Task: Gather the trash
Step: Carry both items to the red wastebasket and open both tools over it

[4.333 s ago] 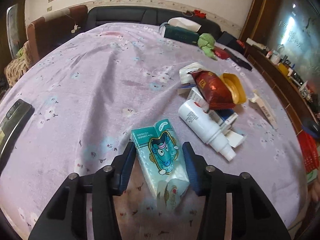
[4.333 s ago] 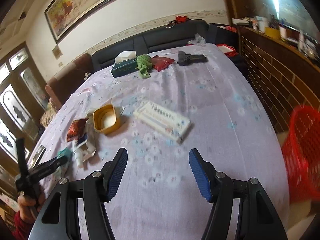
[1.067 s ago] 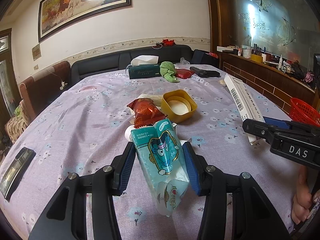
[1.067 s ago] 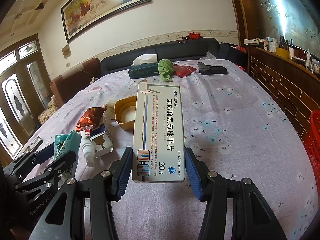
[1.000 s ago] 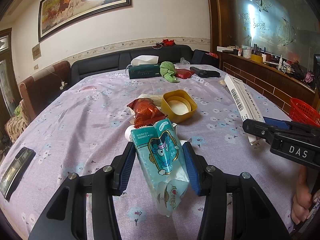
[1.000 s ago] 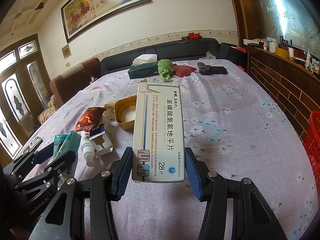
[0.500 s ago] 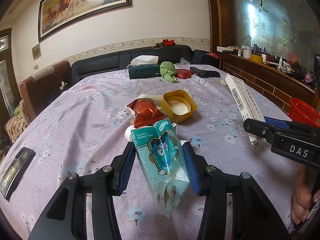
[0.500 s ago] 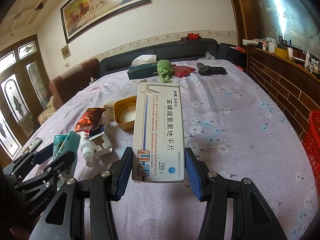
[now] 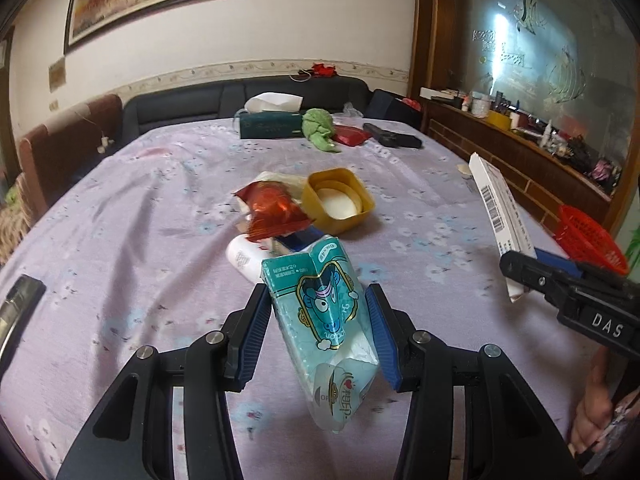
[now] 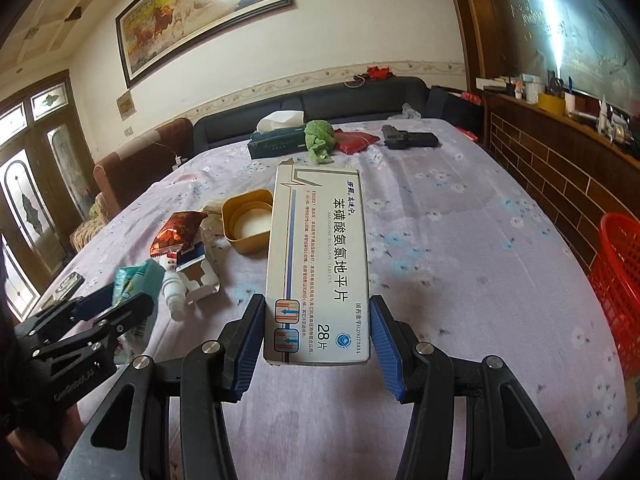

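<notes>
Left tongs (image 9: 318, 330) clamped on soft tissue pack (image 9: 320, 312), light, crushable; grip mid-body. Right tongs (image 10: 318, 334) clamped on stiff pill box (image 10: 318, 268) near its end. Both above bench (image 10: 460, 248), left of red basket (image 10: 618, 280).

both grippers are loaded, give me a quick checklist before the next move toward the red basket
1. Left gripper shut on the teal tissue pack: ok.
2. Right gripper shut on the white medicine box: ok.
3. Both items lifted off the table: ok.
4. Red basket in view off the table's right edge: ok.
5. Basket has room inside: cannot tell, only its side shows.
6. Table trash all collected: not ok; red snack wrapper, yellow tub and white bottle remain.
</notes>
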`<state>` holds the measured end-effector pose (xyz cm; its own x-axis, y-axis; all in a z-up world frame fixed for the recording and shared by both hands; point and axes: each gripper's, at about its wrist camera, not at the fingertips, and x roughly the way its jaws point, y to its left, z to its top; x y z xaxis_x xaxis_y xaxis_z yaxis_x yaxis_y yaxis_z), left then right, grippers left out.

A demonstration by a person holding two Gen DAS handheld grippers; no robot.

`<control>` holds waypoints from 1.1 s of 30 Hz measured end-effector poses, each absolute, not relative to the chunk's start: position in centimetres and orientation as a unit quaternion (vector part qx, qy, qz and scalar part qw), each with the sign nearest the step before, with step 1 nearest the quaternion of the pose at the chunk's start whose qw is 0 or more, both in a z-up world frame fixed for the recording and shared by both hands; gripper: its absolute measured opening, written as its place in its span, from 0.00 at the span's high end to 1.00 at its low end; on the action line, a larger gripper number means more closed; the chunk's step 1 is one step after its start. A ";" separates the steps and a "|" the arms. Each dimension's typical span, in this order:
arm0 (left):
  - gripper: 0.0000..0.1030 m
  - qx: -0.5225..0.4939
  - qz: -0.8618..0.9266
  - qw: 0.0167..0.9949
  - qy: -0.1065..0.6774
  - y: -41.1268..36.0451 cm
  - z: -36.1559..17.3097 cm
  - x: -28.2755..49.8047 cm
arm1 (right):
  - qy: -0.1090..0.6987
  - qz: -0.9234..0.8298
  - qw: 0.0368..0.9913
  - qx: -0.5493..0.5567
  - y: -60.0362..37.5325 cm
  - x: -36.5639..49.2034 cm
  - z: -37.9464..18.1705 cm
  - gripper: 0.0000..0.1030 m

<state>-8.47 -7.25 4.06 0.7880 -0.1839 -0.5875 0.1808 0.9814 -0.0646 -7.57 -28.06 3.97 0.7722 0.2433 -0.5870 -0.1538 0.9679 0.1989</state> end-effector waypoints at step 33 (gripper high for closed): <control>0.53 0.089 -0.412 0.846 0.328 -41.1 13.1 -7.6 | 0.255 -0.113 0.923 0.263 -57.2 -17.8 8.9 0.46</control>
